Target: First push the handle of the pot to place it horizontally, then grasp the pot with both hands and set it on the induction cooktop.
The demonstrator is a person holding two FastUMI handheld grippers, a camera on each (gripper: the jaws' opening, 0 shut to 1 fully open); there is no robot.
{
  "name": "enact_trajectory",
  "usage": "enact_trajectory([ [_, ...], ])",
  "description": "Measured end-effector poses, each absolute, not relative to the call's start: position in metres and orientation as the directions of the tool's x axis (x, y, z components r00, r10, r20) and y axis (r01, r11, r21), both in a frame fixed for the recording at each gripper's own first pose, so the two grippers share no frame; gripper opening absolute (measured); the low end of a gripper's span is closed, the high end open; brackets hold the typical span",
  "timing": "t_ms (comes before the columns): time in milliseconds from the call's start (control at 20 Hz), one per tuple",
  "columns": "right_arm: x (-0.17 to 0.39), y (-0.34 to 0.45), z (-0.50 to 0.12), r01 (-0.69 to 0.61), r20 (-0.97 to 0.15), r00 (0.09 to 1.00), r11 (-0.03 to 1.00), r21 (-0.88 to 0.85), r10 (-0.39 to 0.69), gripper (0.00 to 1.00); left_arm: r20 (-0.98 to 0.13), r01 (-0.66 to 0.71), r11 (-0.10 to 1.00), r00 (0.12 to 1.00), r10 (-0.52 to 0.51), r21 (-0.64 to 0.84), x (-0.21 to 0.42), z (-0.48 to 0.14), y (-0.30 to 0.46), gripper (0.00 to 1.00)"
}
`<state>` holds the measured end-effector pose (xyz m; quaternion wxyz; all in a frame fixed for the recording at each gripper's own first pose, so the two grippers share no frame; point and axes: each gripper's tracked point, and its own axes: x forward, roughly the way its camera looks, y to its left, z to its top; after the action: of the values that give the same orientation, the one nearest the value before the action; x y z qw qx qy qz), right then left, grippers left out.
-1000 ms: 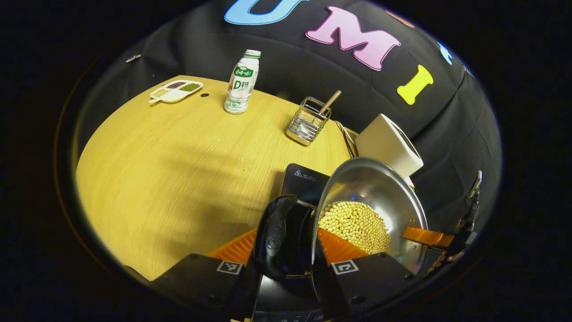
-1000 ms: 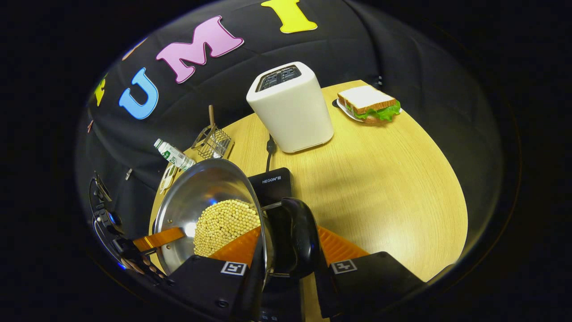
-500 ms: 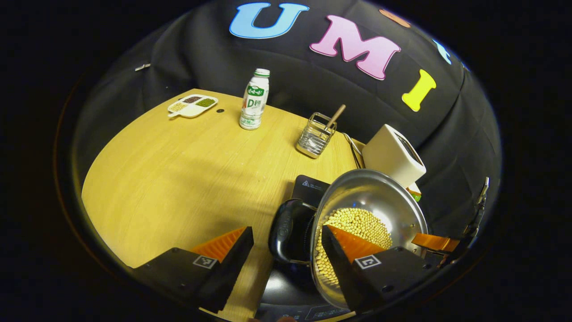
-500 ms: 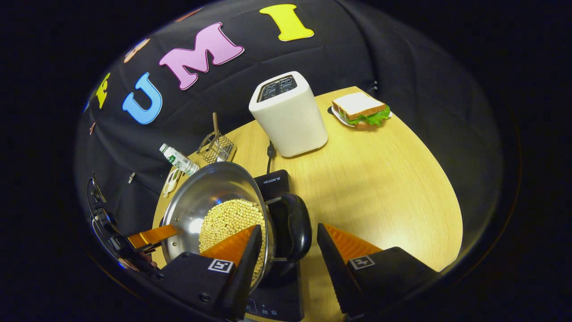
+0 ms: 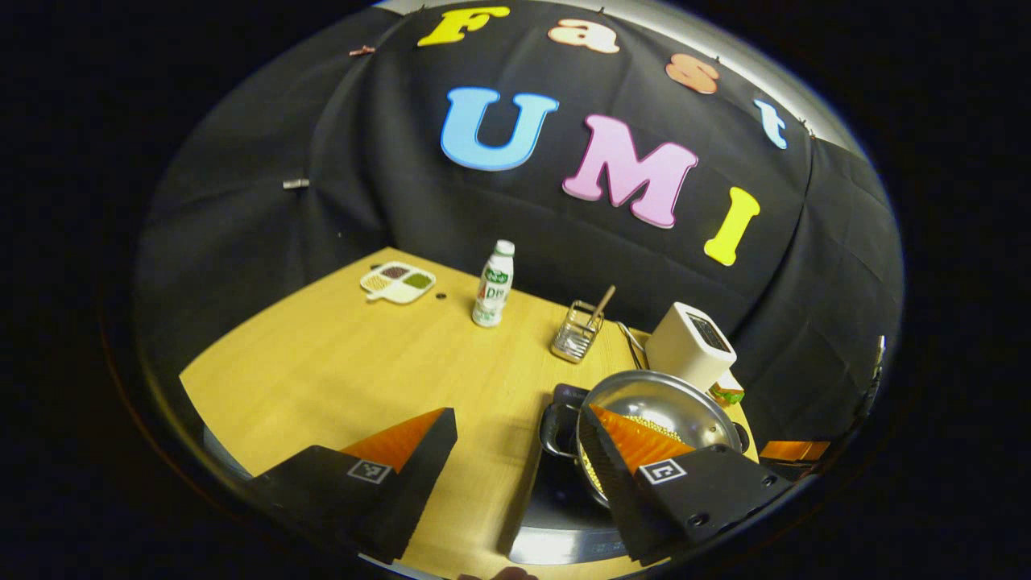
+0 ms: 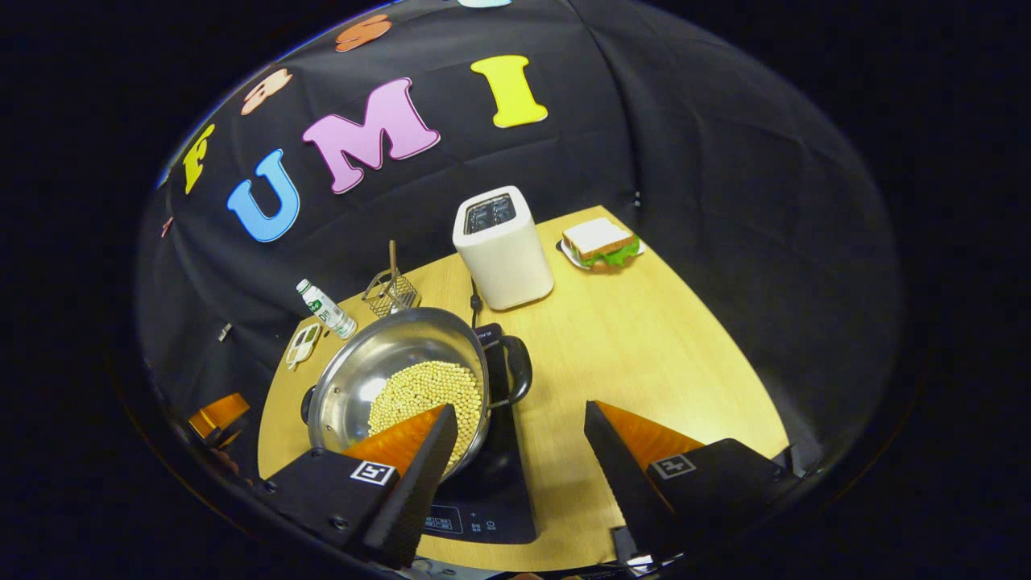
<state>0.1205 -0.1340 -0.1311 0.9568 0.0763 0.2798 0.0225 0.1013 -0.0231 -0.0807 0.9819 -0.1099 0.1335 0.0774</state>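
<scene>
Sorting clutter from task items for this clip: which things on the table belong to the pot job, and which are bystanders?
Part of the job:
- pot, holding beans
- pot handle
- induction cooktop, under the pot
- left gripper, open
- right gripper, open

Just lying about:
- toaster
- sandwich
- bottle
- wire basket
- divided dish

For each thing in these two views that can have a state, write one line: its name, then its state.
pot: upright on the induction cooktop, holding yellow beans
induction cooktop: flat on the table, under the pot
pot handle: lying horizontally, free
left gripper: open, holding nothing
right gripper: open, holding nothing
bottle: upright, capped
toaster: upright, its slots look empty
</scene>
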Motion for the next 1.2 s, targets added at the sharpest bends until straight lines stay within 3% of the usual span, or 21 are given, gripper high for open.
enact_trajectory([
  [250,0.090,-0.129,-0.037,-0.008,-0.260,0.965,0.997,0.079,0.028,0.99,-0.115,-0.177,0.979,0.979,0.166,-0.097,0.037,-0.019,-0.007,0.95],
  [500,0.047,-0.128,0.012,0.045,-0.090,0.995,0.998,0.047,-0.040,0.98,0.005,-0.220,0.971,0.975,0.221,-0.089,-0.011,0.014,0.006,0.95],
  [650,0.017,-0.123,0.025,0.044,0.001,0.999,0.998,0.049,-0.044,0.98,0.014,-0.197,0.977,0.980,0.199,-0.082,-0.029,0.010,-0.001,0.95],
  [750,-0.001,-0.120,0.021,0.043,0.032,0.999,0.999,0.033,-0.044,1.00,0.024,-0.183,0.978,0.982,0.186,-0.103,-0.040,0.007,-0.009,0.95],
  [950,-0.028,-0.108,-0.009,0.018,-0.043,0.999,0.996,0.083,-0.015,1.00,0.042,-0.232,0.966,0.970,0.238,-0.116,-0.070,0.000,-0.016,0.95],
  [1200,-0.049,-0.080,-0.019,-0.047,0.000,0.999,0.992,0.118,0.048,0.98,0.030,-0.255,0.962,0.965,0.259,-0.099,-0.093,-0.017,-0.027,0.95],
])
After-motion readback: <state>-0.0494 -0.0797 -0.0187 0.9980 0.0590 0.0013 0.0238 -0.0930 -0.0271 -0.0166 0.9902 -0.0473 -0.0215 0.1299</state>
